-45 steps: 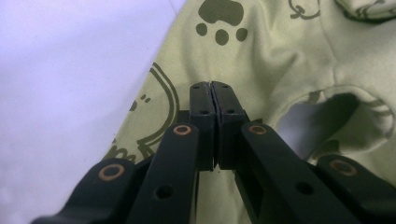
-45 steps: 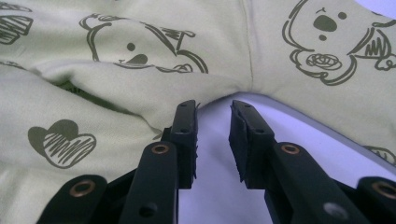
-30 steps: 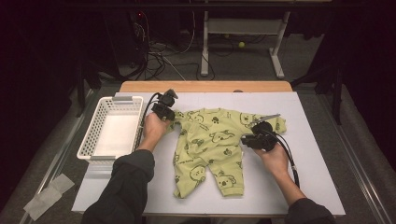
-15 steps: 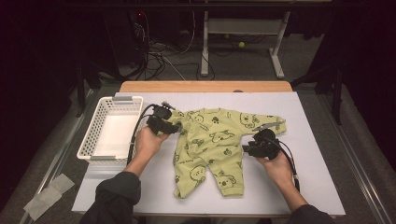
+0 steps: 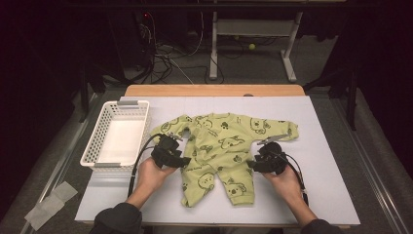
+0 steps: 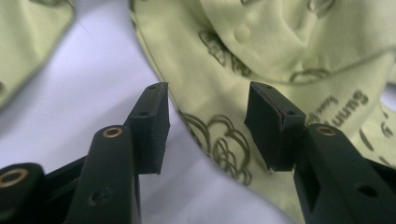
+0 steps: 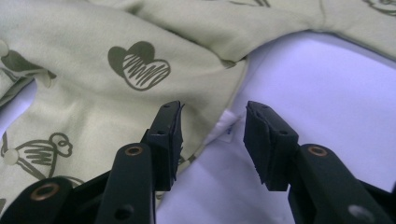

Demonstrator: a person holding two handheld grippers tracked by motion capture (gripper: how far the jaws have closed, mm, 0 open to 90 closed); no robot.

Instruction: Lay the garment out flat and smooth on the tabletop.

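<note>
On the table: pale mat [image 5: 321, 195], wooden edge behind.
Onesie [image 5: 221, 146]: flat, mid-mat, beside white basket [image 5: 100, 141].
Left gripper [image 5: 181, 157]: jaws just opening, spread, pinching nothing.
Right gripper [image 5: 252, 165]: likewise.
Room: dark, cables on floor.

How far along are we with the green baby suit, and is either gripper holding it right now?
Done: the baby suit lies spread flat on the white mat. In hand: neither holds it; the left gripper and right gripper have just been opening, each with jaws apart over a side edge of the cloth. Left: no fold made yet, and the basket is empty.
</note>
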